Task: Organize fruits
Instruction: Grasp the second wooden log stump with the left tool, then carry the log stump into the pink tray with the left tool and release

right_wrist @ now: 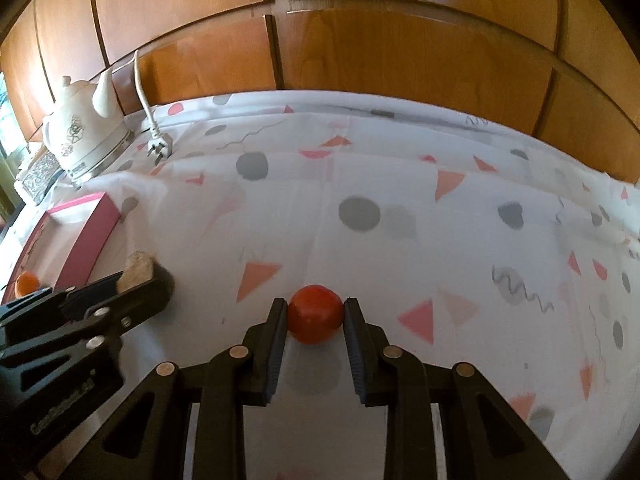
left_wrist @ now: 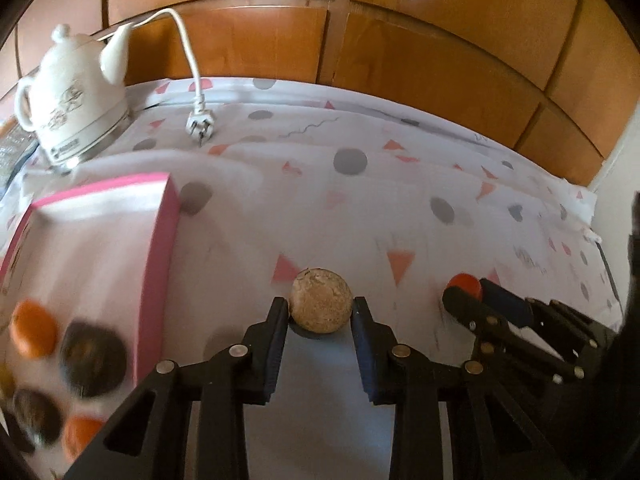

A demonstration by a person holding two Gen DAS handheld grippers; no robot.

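Observation:
My left gripper [left_wrist: 321, 310] is shut on a rough tan-brown round fruit [left_wrist: 321, 300] held just above the patterned cloth. My right gripper [right_wrist: 315, 312] is shut on a red tomato-like fruit [right_wrist: 315, 313], also just over the cloth. In the left wrist view the right gripper [left_wrist: 464, 292] shows at the right with the red fruit [left_wrist: 464, 282]. In the right wrist view the left gripper [right_wrist: 138, 272] shows at the left with the tan fruit [right_wrist: 137, 267]. A pink-rimmed box [left_wrist: 160, 240] at the left holds orange fruits [left_wrist: 34, 334] and dark round fruits [left_wrist: 94, 364].
A white ceramic kettle [left_wrist: 74, 100] stands at the back left, its cord and plug [left_wrist: 199, 126] lying on the cloth. Wooden cabinet doors [left_wrist: 400, 40] close off the back. The cloth-covered table [right_wrist: 400, 220] stretches to the right.

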